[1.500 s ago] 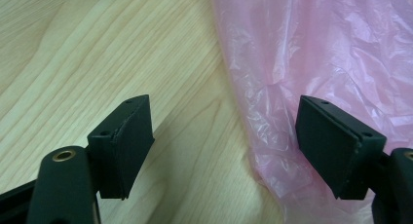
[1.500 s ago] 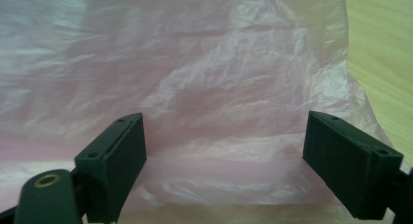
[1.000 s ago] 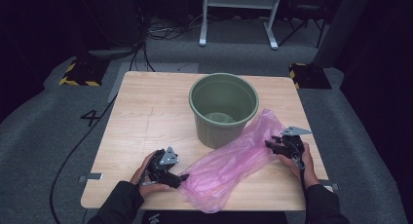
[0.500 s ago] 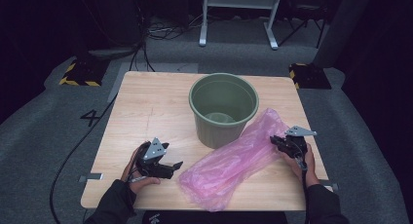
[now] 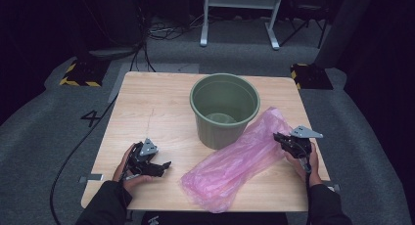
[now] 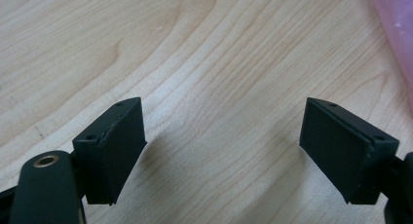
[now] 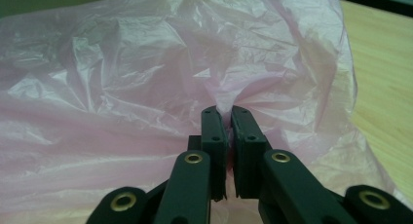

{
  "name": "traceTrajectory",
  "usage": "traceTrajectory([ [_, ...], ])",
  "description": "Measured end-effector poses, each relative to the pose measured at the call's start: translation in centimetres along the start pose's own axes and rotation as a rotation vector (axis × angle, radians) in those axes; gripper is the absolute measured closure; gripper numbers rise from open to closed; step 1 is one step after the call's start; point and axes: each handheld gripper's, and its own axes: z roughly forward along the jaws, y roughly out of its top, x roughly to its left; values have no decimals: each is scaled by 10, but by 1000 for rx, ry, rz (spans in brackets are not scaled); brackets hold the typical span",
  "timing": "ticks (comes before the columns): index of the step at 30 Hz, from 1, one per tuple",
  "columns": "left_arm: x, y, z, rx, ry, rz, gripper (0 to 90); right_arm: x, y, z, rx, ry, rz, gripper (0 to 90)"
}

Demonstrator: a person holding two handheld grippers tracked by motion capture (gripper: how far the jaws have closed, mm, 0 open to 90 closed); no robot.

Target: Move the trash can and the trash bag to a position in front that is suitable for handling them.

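A pink plastic bag (image 5: 240,159) is laid flat on the bench (image 5: 147,107), its long axis running from the lower centre of the high view up toward the right. Its upper end is rested against the lower right side of the green bucket (image 5: 224,107), which is stood upright at mid-bench.

The right hand-held gripper (image 5: 280,137) is positioned at the upper right end of the bag. Its jaws have just been closing, and in the right gripper view a pinch of the pink film (image 7: 224,104) is seen clamped between the closed pads, with creases radiating from the grip.

The left hand-held gripper (image 5: 164,165) is located at the lower left of the high view, its jaws spread wide with nothing between them. In the left gripper view bare wood is seen between the pads, and the bag's edge (image 6: 397,29) appears at the upper right of the frame. The bag's lower end therefore lies to the right of this hand-held gripper, near but apart from it.

The lower end is judged to be nearer the left hand; a short level approach to the right would be required to reach it.
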Motion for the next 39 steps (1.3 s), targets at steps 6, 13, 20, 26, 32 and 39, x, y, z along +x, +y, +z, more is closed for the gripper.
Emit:
traceTrajectory([
  [6,1,-1,2,7,-3,-17,154,3,5,-5,-42,5,-15,870],
  [13,-1,-1,2,10,15,-28,147,0,7,-6,-45,1,-17,875],
  [20,-2,-2,1,12,21,-30,148,-1,12,-7,-70,-3,-19,877],
  [26,-3,-3,0,12,26,-34,148,3,17,-7,-90,-2,-40,878],
  [32,-4,-3,0,10,26,-35,148,6,21,-8,-108,1,-46,880],
  [39,-3,-3,0,12,26,-35,148,5,26,-11,-131,2,-43,882],
])
